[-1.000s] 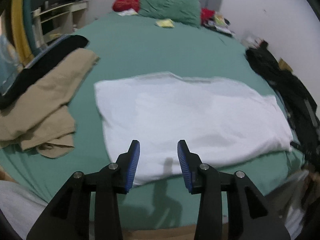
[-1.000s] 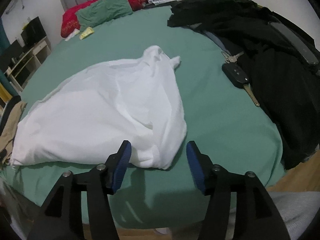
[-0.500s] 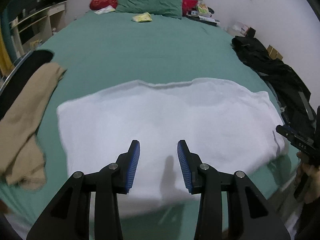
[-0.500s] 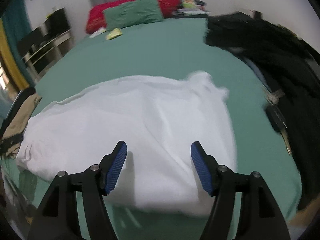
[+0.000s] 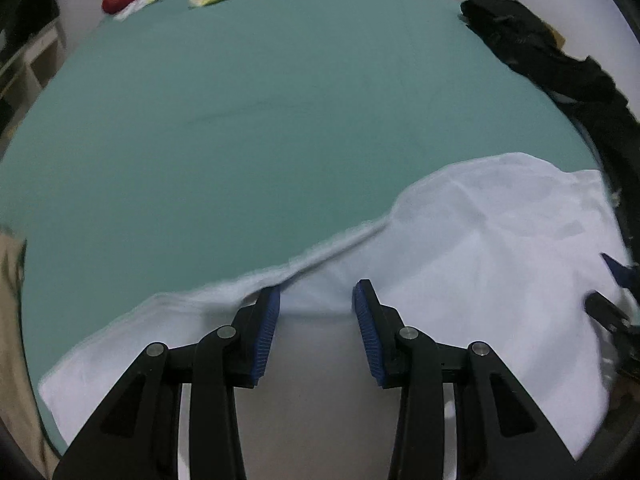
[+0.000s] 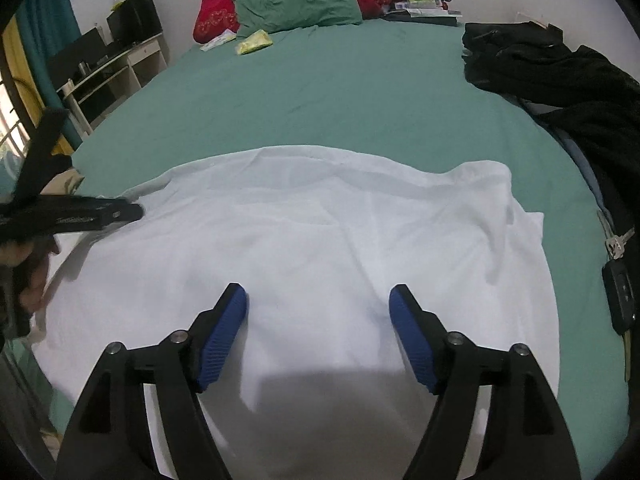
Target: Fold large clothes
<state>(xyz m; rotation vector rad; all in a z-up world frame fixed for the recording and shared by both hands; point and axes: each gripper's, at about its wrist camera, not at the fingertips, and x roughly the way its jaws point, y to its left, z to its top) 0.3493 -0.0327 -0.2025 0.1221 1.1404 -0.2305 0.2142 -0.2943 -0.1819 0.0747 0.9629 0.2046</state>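
Left claw [image 5: 316, 300] parted, empty; right claw [image 6: 318, 312] opening, empty.

A wide bed [image 6: 360, 92] with a teal green sheet carries everything; on its near part lies a white garment [image 6: 320, 240], spread flat with some wrinkles; along the right edge lies a heap of black clothes [image 6: 560, 76], and just beside it a car key with small keys [image 6: 618, 280]; at the far end rest a green pillow [image 6: 296, 4] and a red pillow [image 6: 216, 12]; near them a small yellow packet [image 6: 254, 42]; at the left edge, tan cloth [image 5: 10, 320].
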